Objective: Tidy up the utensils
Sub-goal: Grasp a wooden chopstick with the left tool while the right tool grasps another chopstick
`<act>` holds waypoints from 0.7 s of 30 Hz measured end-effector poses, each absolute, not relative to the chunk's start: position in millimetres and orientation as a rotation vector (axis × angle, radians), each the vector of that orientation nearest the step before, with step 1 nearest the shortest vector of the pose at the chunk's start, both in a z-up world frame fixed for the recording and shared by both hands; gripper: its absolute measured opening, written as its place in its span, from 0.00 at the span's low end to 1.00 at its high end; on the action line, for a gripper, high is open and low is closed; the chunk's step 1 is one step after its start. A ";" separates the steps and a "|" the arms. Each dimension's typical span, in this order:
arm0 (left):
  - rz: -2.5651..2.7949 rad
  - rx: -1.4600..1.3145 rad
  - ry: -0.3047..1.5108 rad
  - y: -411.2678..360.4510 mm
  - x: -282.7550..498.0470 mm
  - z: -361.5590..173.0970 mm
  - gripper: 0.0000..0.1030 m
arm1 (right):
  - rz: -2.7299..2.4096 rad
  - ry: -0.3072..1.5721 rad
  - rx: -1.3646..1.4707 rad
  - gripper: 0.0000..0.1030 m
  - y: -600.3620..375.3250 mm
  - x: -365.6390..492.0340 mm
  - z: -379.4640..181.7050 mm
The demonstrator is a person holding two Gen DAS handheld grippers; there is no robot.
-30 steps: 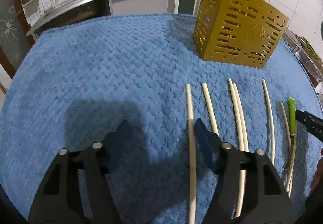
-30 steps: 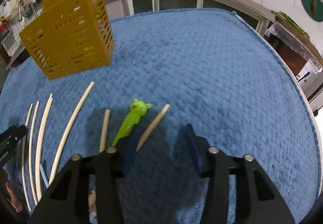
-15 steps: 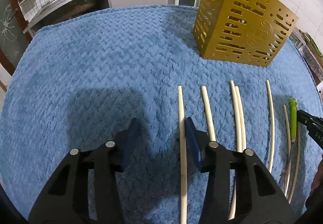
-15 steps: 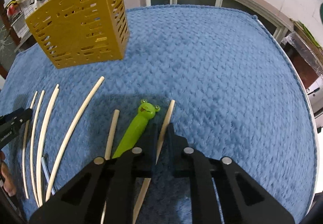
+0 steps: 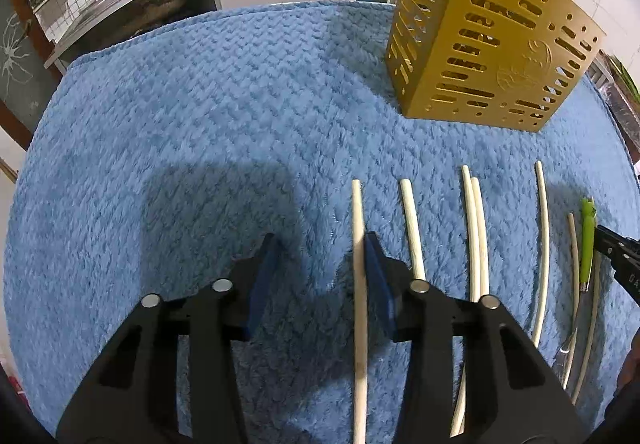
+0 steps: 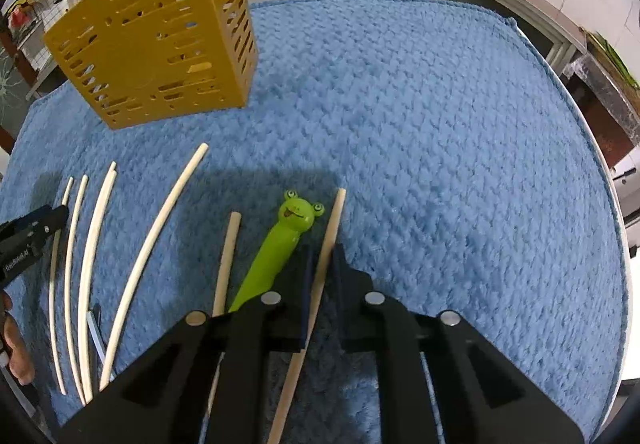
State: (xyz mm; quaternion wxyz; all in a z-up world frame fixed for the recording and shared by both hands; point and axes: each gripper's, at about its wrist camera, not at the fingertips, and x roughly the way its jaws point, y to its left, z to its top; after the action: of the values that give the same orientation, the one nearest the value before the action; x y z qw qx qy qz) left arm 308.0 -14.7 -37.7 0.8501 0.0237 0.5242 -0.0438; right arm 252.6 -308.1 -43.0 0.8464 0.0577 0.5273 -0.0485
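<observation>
Since a second ago, right gripper (image 6: 322, 264) clamped shut on the tan chopstick (image 6: 334, 220) just right of the frog-headed utensil (image 6: 280, 248); left gripper (image 5: 320, 260) closing, leftmost pale chopstick (image 5: 357, 228) now between its jaws, against the right pad

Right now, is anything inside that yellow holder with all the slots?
Through the slots of the yellow holder only its own walls and gaps show; no utensil is visible inside. Its top opening is out of sight, so the inside cannot be fully checked. The chopsticks lie on the blue cloth.
</observation>
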 end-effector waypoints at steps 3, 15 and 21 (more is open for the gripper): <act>-0.100 0.019 1.102 -8.2 305.4 -35.2 0.28 | -0.098 1.091 0.128 0.10 -310.3 246.3 -40.5; -0.134 0.003 1.113 -6.9 299.7 -35.2 0.14 | -0.092 1.067 0.136 0.10 -314.5 235.3 -42.3; -0.089 0.063 1.054 -17.0 294.5 -38.8 0.14 | -0.125 0.961 0.112 0.10 -307.9 227.8 -48.6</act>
State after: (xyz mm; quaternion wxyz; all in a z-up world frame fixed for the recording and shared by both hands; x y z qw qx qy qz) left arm 294.5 -17.0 -38.8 0.8628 0.0299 0.5029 -0.0426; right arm 227.8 -307.9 -48.6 0.8834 0.0537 0.4617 -0.0599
